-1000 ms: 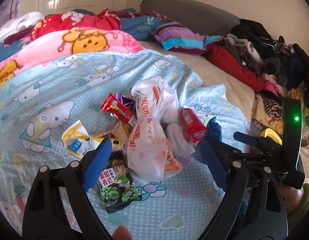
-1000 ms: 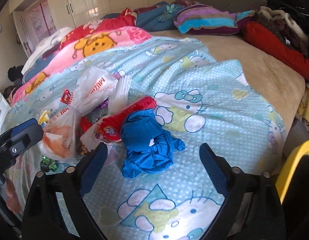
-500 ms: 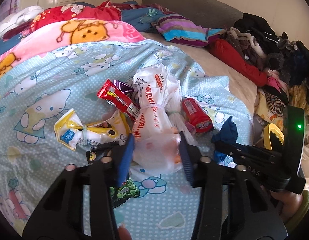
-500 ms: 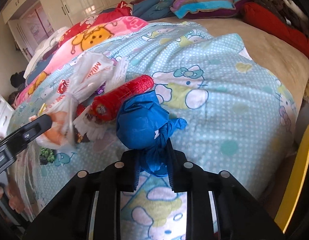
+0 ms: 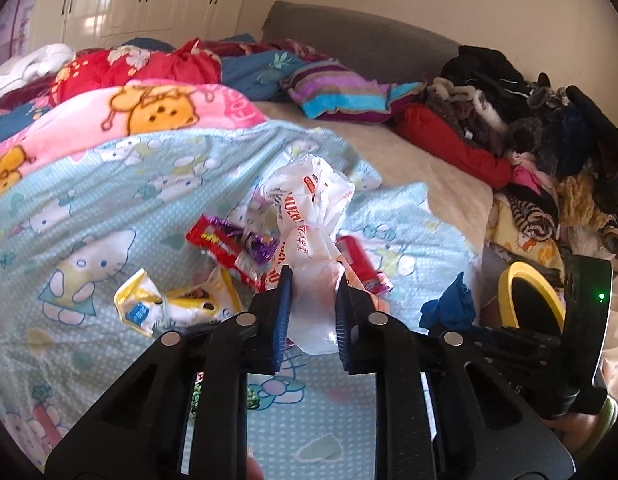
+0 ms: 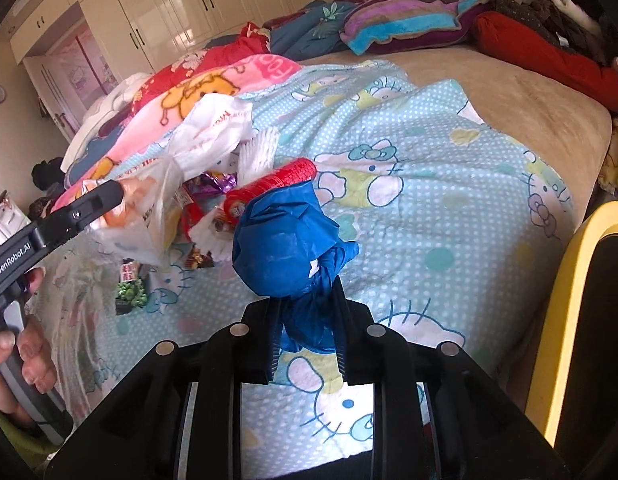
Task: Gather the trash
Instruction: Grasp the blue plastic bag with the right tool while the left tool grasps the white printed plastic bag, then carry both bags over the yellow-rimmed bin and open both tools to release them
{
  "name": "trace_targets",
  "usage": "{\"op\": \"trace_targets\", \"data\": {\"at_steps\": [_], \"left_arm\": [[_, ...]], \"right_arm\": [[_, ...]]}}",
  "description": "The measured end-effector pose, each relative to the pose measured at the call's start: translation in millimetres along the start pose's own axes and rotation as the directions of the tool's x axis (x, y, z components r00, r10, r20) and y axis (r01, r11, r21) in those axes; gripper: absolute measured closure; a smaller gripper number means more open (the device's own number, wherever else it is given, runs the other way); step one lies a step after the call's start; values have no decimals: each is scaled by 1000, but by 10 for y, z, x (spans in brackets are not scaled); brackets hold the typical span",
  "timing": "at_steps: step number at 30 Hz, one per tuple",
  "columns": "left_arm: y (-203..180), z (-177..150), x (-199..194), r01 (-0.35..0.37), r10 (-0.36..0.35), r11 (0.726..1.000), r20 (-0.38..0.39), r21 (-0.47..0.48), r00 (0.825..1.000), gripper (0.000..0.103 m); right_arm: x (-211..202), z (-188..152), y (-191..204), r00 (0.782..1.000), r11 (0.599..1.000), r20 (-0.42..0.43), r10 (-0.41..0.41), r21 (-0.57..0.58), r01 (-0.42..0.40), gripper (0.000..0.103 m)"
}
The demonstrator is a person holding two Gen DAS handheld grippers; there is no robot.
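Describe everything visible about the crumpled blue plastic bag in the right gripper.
The crumpled blue plastic bag is thin, glossy film, knotted into a puffy ball with a twisted tail. The right gripper is shut on that tail, so the ball stands above the fingers. It hangs over the light blue cartoon-cat blanket, right in front of a red cylindrical wrapper; contact there is unclear.

Left tool (image 5: 311,300) clamped on white plastic bag (image 5: 309,216) above cartoon-print blanket (image 5: 109,208).

The white bag (image 5: 309,216) is thin, crinkled plastic, half see-through, and the blue bag (image 6: 285,248) is matt, creased plastic film. The red wrapper (image 5: 215,238) and yellow wrapper (image 5: 149,308) are glossy foil-like plastic. The blanket (image 6: 429,184) is soft matt cloth; the wardrobe doors (image 6: 181,12) shine glossy.
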State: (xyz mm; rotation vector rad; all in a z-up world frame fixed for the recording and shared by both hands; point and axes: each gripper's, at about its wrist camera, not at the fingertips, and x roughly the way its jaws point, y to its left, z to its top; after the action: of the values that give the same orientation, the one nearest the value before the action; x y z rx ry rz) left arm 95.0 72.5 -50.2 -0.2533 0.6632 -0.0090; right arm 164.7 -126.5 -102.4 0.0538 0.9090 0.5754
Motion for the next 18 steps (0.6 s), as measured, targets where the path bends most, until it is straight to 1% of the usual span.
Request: {"op": "trace_targets", "data": {"at_steps": [7,18], "left_arm": [[-173,92,-127,35,-36,999,38,25,999,92],[-420,132,-233,79,-83,995,60,67,995,92]], "right_arm": [[-198,32,5,999,1000,44,3,2,-3,82],[-477,53,-67,995,1000,100,-6,23,4,82]]}}
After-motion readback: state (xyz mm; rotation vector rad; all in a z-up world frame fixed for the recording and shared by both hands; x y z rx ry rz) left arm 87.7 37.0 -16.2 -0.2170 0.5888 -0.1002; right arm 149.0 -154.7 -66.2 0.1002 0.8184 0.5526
